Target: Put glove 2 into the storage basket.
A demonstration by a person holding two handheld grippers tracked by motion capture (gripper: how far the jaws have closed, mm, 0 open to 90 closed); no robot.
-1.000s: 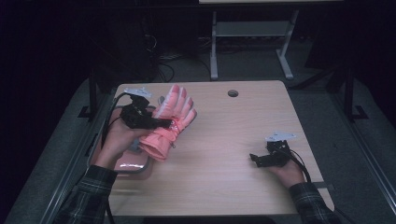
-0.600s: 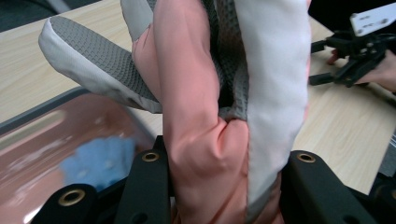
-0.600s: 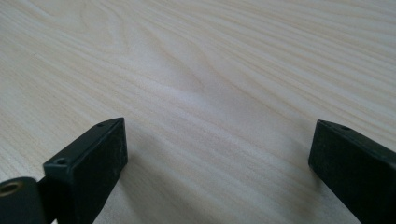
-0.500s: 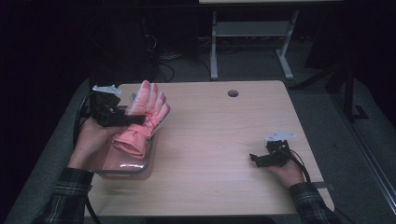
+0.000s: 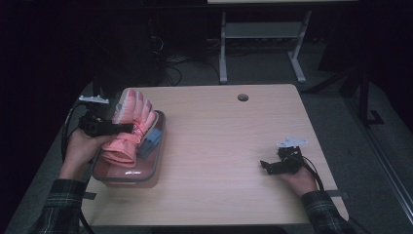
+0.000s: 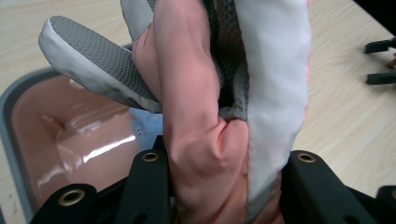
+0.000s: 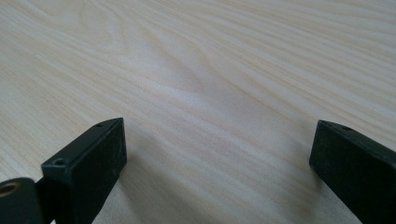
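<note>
pink glove (image 5: 130, 127), no readable writing, clamped above the tub (image 5: 127, 176).

Both hands on grippers, one at each side

Left gripper (image 5: 127, 128) at nine o'clock, jaws clamped and pointing toward three; right gripper (image 5: 265, 166) at four o'clock, jaws spread wide, pointing toward nine.

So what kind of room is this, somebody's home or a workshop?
More likely a lab or office than a home: a plain wooden desk with a cable hole, a white metal table frame behind it, and loose cables on a grey carpeted floor.
</note>
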